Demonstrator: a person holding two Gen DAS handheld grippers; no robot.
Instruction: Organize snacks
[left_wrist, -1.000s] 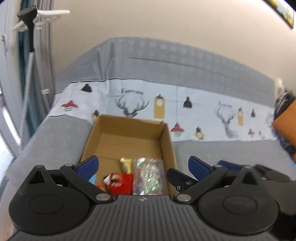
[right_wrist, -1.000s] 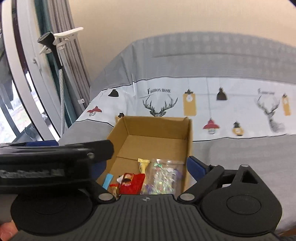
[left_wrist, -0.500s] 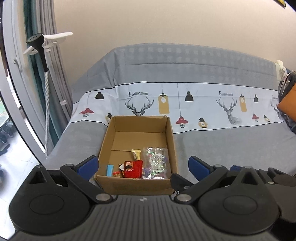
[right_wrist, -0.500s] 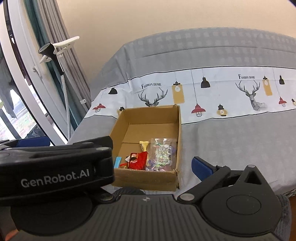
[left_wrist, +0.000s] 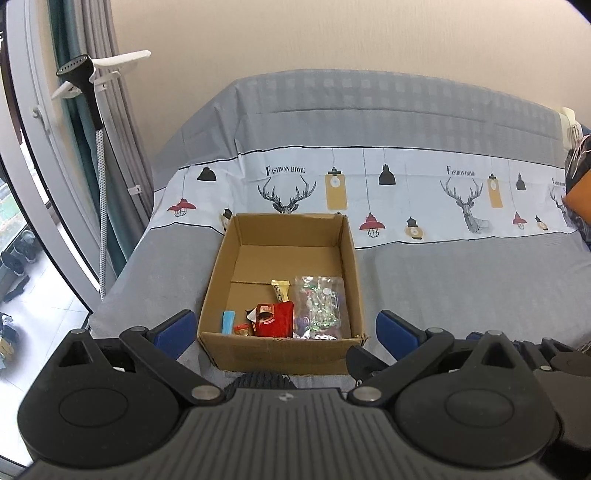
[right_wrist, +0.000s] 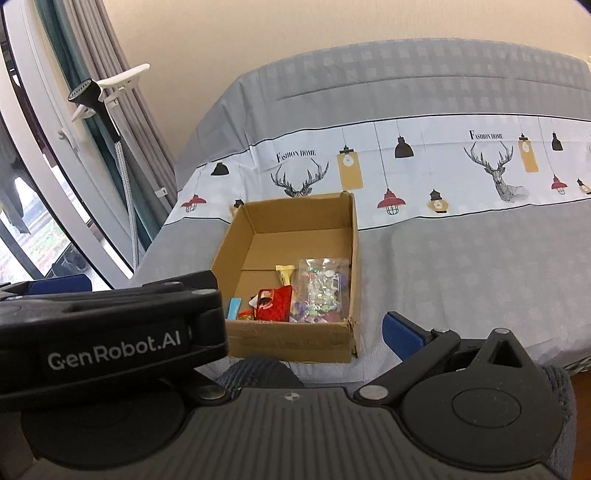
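An open cardboard box (left_wrist: 284, 352) sits on the bed near its front edge; it also shows in the right wrist view (right_wrist: 291, 343). Inside, at the near end, lie a red packet (left_wrist: 275, 319), a clear bag of shiny candies (left_wrist: 320, 301), a gold wrapped bar (left_wrist: 280, 290) and a small blue packet (left_wrist: 228, 321). My left gripper (left_wrist: 284, 328) is open and empty, held back from the box's near wall. My right gripper (right_wrist: 314, 332) is open and empty, to the right of the left one; its left finger is hidden behind the left gripper's body (right_wrist: 110, 332).
The bed has a grey cover with a white deer-and-lamp band (left_wrist: 369, 192). A garment steamer on a stand (left_wrist: 96, 122) and curtains stand at the left by a glass door. An orange cushion (left_wrist: 580, 199) lies at the far right.
Both grippers have pulled back and up from over the box; the whole box and its near wall now show. The snacks in the box have not moved.
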